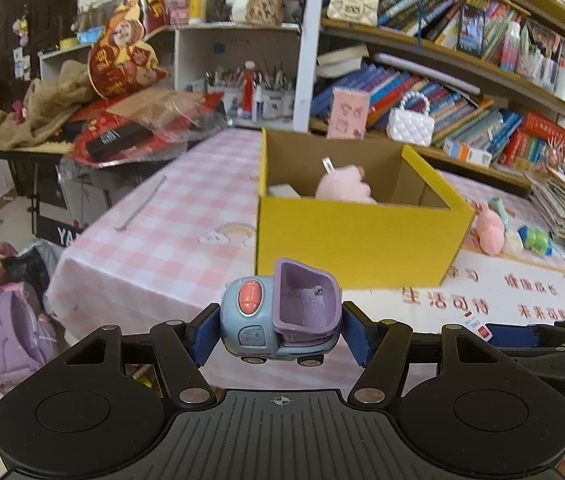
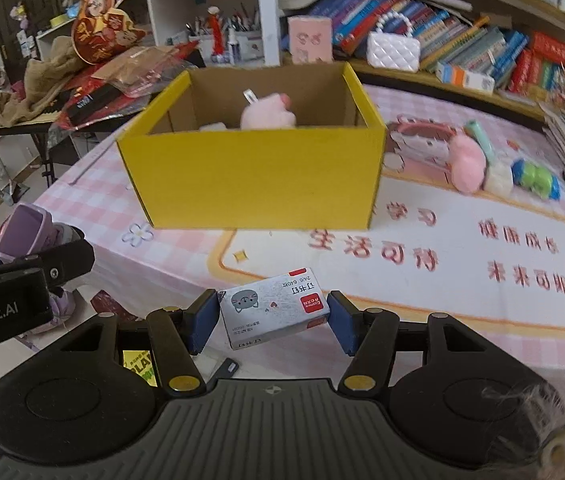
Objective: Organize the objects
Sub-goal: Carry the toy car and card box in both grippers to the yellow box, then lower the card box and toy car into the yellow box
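So both hands are carrying stuff at once here. The left hand-held gripper [image 1: 280, 334] is clamping a little toy truck [image 1: 280, 316], blue cab with a purple tipper bed, its 2 blue pads squeezing the sides and the truck hanging clear above the worktop [image 1: 154, 240]. The right hand-held gripper [image 2: 273, 322] is clamped on a small staples box [image 2: 272, 310] with a grey cat face printed on it, tilted a bit between the pads and also lifted off the surface.

Straight ahead of both grippers, the yellow cardboard box [image 2: 254, 176] is sitting open on the pink checked cloth, and a pink plush [image 2: 268, 114] is already lying inside it with something white beside it.

Off to the right of the right gripper, past the box, another pink plush [image 2: 467, 162] and a green and blue toy [image 2: 536, 178] are still lying on the worktop close together. In the right view the left gripper is poking in from the left edge, truck in its grip.
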Demonstrator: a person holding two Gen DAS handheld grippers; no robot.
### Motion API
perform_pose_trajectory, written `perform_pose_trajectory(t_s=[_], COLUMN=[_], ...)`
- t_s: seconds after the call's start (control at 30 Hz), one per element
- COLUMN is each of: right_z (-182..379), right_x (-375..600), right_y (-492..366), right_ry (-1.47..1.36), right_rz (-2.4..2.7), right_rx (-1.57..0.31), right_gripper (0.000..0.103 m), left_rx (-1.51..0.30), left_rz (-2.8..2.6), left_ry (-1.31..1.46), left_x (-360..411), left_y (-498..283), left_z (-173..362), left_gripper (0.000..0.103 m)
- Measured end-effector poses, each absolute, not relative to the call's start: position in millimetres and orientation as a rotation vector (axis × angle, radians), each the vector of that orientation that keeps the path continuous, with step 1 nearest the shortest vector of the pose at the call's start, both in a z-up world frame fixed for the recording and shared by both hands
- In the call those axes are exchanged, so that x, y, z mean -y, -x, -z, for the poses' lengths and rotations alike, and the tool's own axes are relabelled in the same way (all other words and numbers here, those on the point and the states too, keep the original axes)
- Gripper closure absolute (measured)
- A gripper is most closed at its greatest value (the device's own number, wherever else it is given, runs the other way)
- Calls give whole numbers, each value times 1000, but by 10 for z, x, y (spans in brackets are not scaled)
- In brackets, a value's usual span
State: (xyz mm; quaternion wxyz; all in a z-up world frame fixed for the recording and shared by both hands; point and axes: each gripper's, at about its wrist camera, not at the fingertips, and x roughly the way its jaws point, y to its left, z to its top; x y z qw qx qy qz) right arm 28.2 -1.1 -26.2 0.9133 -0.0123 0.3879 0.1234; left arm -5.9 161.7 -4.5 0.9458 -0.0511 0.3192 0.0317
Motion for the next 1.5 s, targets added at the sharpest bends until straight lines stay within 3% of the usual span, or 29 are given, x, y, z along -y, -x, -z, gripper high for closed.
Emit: perform_pose_trajectory(t_s=[0.67,1.13,1.5], right_z=[-265,198,347], right_x=[-186,-439,-379], right_y=[-1295,-2190,-2551], right_ry=[117,312,177], right_rz=[-292,-481,-648], right_rx=[-570,-713,-893], right_gripper=[46,46,45], left_rx=[-496,-664,-792], left_rz=[-47,-46,-33], left_ry=[76,65,19], left_x=[-1673,-1499,-1414], left_y=[-959,-1909,-2216], left_z=[-422,-41,240], left_gripper=[40,39,39])
